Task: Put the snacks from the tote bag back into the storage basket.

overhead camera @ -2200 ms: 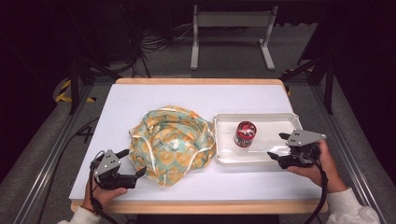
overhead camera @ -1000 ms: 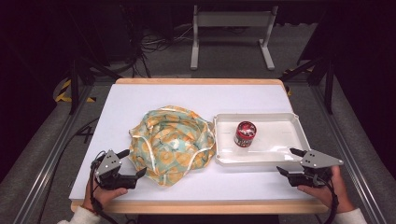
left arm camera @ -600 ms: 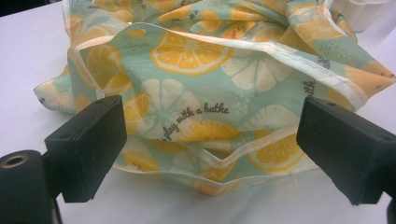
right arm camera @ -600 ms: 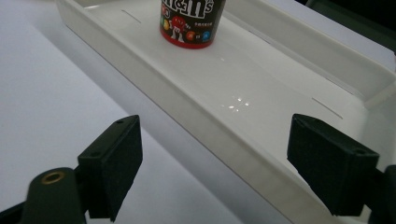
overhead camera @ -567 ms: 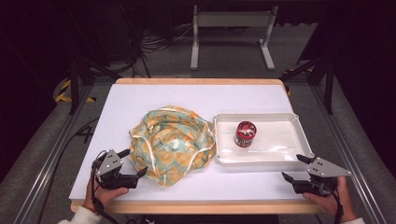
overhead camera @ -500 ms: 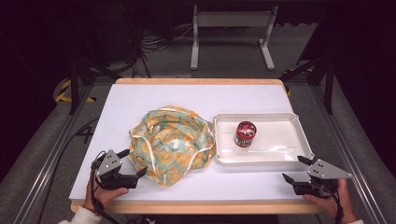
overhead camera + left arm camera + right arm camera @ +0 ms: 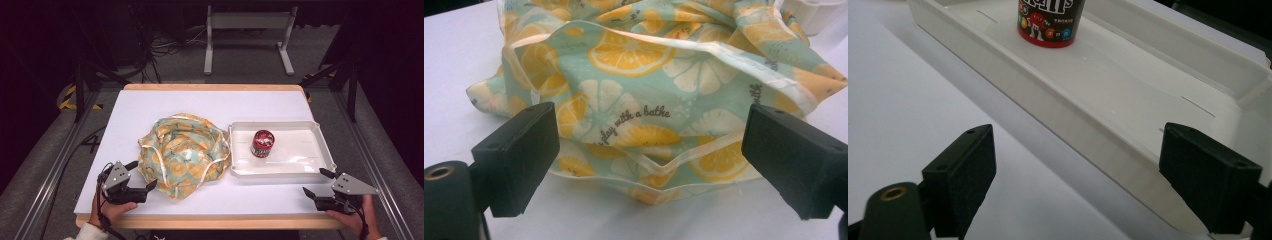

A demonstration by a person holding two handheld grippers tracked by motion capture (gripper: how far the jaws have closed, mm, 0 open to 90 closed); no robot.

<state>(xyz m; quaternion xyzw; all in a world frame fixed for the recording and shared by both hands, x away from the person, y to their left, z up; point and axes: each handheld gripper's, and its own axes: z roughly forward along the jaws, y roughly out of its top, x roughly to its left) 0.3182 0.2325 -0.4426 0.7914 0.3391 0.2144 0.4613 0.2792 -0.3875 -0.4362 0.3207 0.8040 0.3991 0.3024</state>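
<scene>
1. Cloth bag [image 7: 182,154] with a lemon-slice print lay crumpled on the white table [image 7: 210,107], just in front of the left gripper [image 7: 141,176].
2. Left gripper was wide open and held nothing; in the left gripper view its 2 black jaws stood far apart at the bottom corners, and the near edge of the cloth bag [image 7: 659,105] lay between them but a little beyond their tips.
3. I could not tell if the jaw tips touched the fabric; in the high view they looked just beside its lower left edge.
4. Right gripper [image 7: 316,183] was also wide open and empty, held by a hand [image 7: 356,220] at the near right corner of the table.
5. White tray [image 7: 310,168] was directly ahead of the right gripper, near but apart from it; in the right gripper view the long near wall of the white tray [image 7: 1058,95] ran slantwise across the gap between the 2 jaws.
6. Red candy tub [image 7: 262,143] stood upright inside the white tray, farther ahead of the right gripper and toward the left part of the tray.
7. In the right gripper view the red candy tub [image 7: 1050,22] showed at the top, well beyond the jaws, with its upper part cut off.
8. Cloth bag touched the left end of the white tray, so it was well to the left of the right gripper.
</scene>
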